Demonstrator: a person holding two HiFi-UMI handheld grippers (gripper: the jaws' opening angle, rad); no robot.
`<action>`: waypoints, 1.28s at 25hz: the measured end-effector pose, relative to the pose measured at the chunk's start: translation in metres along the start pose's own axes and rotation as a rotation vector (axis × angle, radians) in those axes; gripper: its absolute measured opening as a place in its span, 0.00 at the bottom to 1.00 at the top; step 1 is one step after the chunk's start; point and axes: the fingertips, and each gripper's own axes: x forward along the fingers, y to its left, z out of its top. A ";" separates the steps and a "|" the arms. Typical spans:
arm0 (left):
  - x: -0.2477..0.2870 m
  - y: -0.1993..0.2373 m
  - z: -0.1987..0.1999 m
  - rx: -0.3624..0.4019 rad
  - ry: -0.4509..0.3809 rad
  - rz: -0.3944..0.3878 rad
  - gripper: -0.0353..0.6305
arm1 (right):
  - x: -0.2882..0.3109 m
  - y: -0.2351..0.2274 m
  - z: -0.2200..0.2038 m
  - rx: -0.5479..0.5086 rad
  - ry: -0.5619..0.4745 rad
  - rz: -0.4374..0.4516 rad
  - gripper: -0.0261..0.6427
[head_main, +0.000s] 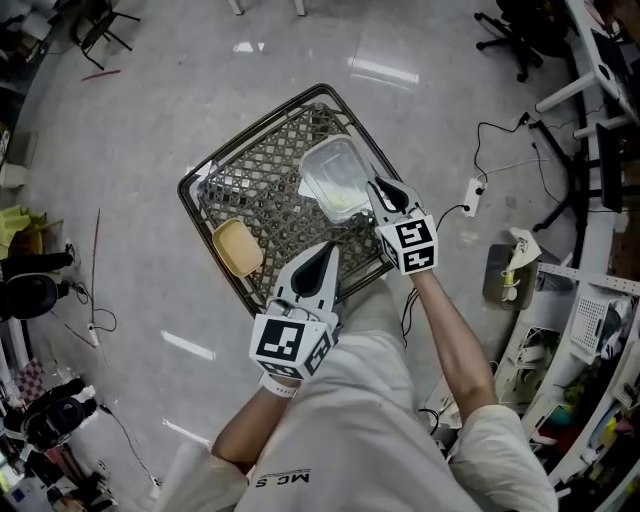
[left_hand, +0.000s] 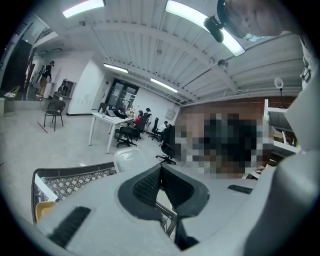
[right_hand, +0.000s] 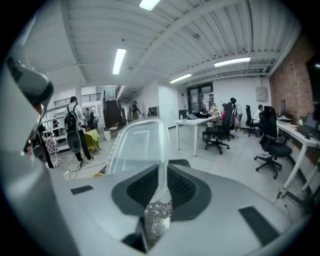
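Note:
A black wire basket (head_main: 205, 170) stands on the grey floor. Over it, my right gripper (head_main: 378, 190) is shut on the rim of a clear plastic container (head_main: 335, 178), which tilts up above the basket's right side. In the right gripper view the container (right_hand: 137, 145) rises between the pads (right_hand: 142, 187). My left gripper (head_main: 328, 252) hovers over the basket's near edge, jaws closed together with nothing between them. A small yellow tray (head_main: 238, 247) lies in the basket's near-left corner, to the left of that gripper; its corner (left_hand: 42, 210) also shows in the left gripper view.
A white power strip (head_main: 472, 197) and cables lie on the floor right of the basket. Shelving with clutter (head_main: 590, 350) stands at the right edge. Office chairs (head_main: 515, 35) and desks stand farther off. Bags and gear crowd the left edge (head_main: 35, 290).

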 end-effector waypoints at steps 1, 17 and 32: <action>-0.001 -0.001 0.001 -0.001 -0.005 0.000 0.09 | -0.008 0.004 0.012 0.002 -0.029 0.001 0.14; -0.037 -0.015 0.040 0.066 -0.126 -0.015 0.09 | -0.143 0.057 0.173 -0.003 -0.447 -0.085 0.14; -0.052 -0.006 0.058 0.086 -0.194 0.000 0.09 | -0.213 0.047 0.164 0.069 -0.514 -0.267 0.15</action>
